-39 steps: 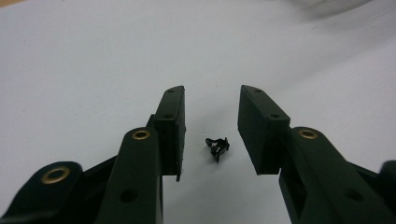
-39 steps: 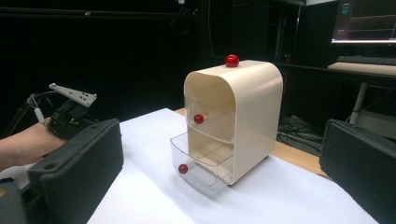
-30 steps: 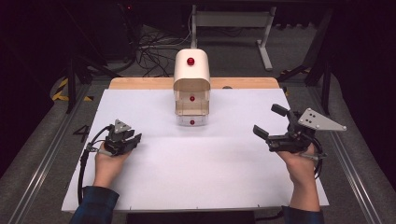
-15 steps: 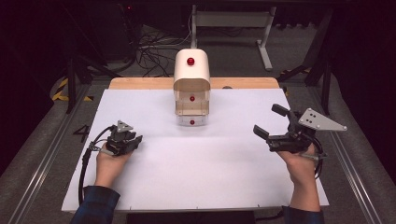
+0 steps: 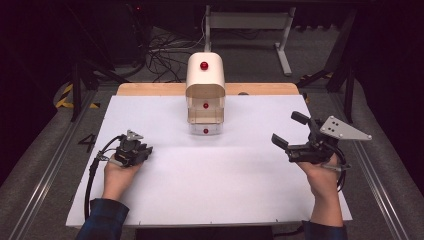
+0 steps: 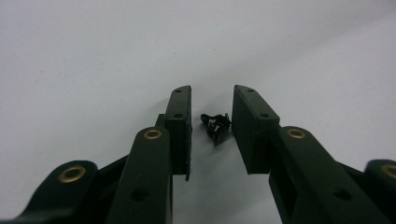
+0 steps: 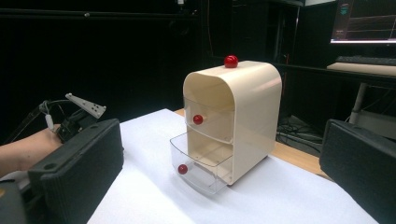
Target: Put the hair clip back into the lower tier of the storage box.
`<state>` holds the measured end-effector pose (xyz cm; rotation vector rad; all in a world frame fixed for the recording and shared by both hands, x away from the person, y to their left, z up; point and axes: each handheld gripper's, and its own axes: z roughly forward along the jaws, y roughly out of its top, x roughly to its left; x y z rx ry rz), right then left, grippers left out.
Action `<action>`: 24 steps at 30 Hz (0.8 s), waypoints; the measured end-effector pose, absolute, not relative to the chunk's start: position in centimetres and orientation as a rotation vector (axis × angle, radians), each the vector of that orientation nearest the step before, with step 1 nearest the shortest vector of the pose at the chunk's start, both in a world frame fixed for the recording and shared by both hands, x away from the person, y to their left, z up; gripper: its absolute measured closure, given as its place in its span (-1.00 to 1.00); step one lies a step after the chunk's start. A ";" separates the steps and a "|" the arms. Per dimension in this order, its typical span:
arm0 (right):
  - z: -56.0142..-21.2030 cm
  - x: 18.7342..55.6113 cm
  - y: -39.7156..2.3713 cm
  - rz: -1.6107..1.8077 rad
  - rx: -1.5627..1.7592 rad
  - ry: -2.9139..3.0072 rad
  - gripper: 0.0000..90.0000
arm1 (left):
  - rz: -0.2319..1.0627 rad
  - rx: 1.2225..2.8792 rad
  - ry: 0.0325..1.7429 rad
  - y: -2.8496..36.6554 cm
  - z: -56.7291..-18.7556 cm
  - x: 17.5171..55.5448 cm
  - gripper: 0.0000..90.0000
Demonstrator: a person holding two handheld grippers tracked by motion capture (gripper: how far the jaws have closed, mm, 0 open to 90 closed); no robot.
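Left gripper (image 5: 145, 151) is held low over the white worktop (image 5: 225, 190), pointed down at it, near the left edge. A small black clip-like part (image 6: 215, 126) is seen lying on the sheet between its jaws, just beside the right pad; a clear gap is left on both sides, so nothing is gripped. The jaws are narrowed, not shut, and have just been closing around the part. Right gripper (image 5: 291, 131) is held well apart at the right side, jaws spread wide, nothing between them, aimed at the cream mini drawer cabinet (image 7: 233, 121). The cabinet is placed at the far middle of the worktop, its clear bottom drawer (image 7: 198, 165) pulled out, red knobs (image 7: 183, 169) on both drawer fronts and the top
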<state>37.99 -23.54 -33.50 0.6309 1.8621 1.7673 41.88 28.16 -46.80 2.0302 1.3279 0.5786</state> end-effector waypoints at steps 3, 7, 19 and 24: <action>-33.5 37.9 -23.5 1.771 0.634 1.858 -0.99 | 0.575 2.026 1.331 28.2 -46.8 41.9 0.54; -33.5 37.9 -23.6 1.771 0.631 1.860 -0.99 | 0.566 2.020 1.344 28.3 -46.8 41.9 0.56; -33.4 37.8 -23.7 1.769 0.630 1.854 -0.99 | 0.565 2.017 1.355 28.3 -46.7 41.9 0.74; -33.3 37.8 -23.8 1.770 0.630 1.854 -0.99 | 0.567 2.019 1.351 28.3 -46.7 41.9 0.74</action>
